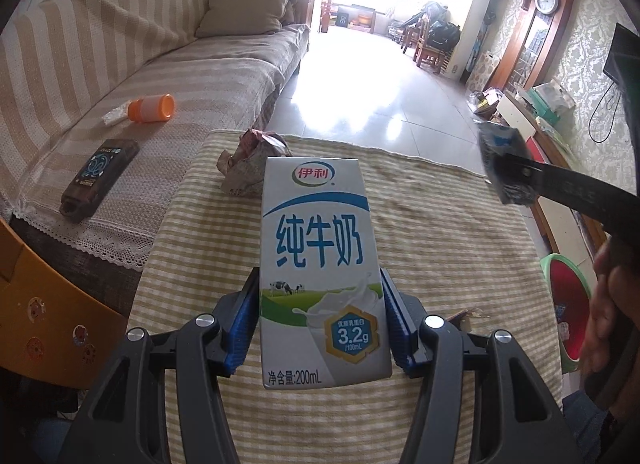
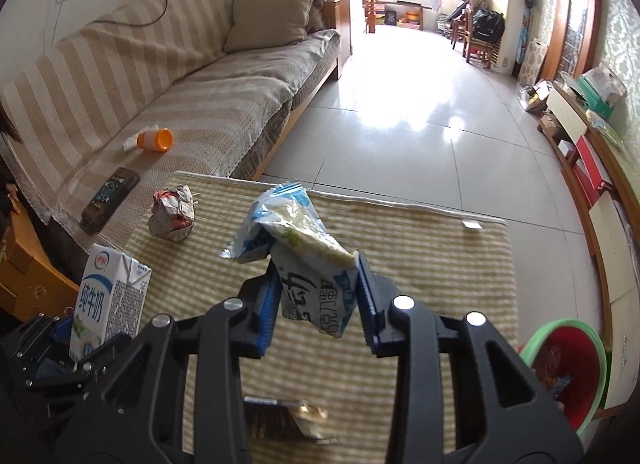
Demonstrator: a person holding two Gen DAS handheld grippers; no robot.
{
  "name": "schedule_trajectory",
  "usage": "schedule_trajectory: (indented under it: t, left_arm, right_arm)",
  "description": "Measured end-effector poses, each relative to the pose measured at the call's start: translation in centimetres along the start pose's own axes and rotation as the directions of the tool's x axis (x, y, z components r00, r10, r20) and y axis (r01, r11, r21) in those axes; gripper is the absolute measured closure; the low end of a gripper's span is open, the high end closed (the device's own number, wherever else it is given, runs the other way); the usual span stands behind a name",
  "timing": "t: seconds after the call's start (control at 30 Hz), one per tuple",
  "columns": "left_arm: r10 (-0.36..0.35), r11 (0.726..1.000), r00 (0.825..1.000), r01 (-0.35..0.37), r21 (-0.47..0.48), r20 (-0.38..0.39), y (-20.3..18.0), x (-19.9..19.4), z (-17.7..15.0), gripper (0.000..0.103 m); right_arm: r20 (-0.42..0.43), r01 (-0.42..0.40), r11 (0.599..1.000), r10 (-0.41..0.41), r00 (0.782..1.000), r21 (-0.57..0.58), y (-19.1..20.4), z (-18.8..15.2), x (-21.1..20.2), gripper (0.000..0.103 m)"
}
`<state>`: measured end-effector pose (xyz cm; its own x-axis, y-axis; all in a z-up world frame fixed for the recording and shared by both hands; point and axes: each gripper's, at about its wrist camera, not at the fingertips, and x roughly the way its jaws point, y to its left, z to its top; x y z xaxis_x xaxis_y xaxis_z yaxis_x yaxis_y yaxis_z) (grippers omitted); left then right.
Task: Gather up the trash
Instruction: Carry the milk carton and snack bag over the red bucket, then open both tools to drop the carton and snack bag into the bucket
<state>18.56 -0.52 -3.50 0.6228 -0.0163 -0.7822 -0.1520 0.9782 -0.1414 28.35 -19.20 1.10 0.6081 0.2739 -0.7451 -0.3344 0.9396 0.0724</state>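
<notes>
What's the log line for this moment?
left gripper: shut on milk carton | right gripper: shut on snack wrapper | crumpled paper ball: on table | bin: right, on floor

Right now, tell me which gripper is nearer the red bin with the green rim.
Right. The right gripper, shut on the snack wrapper, hangs just left of the bin. The left gripper, holding the milk carton, is farther left across the table.

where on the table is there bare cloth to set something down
Free: the wide middle and right of the checked tablecloth, out to its far hem. Crowded: the far left corner holds a crumpled paper ball; a dark wrapper lies at the near edge.
</notes>
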Motion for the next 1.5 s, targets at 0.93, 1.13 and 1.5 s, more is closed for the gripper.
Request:
schedule_trajectory:
  t: [0.93,1.13,1.5]
  left_arm:
    - [-0.231,0.936,0.973,0.220,0.276,0.009,-20.2,-2.3,2.4,0.050]
    - [-0.345,0.890,0.936,0.349,0.294,-0.066,-26.5,-0.8,1.7,0.050]
    - [-0.455,0.801,0.851,0.520,0.295,-0.263,-35.0,3.8,-2.0,0.050]
  right_arm:
    - [0.092,0.165,0.906,-0.216,0.972,0.389,-22.7,-9.8,-13.6,0.069]
    - [0.067,0.205,0.858,-0.266,0.962,0.472,-27.9,-12.9,-14.6,0.069]
    - [0.023,0.197,0.809,-0.251,0.968,0.554,-33.1,-17.6,-13.6,0.069]
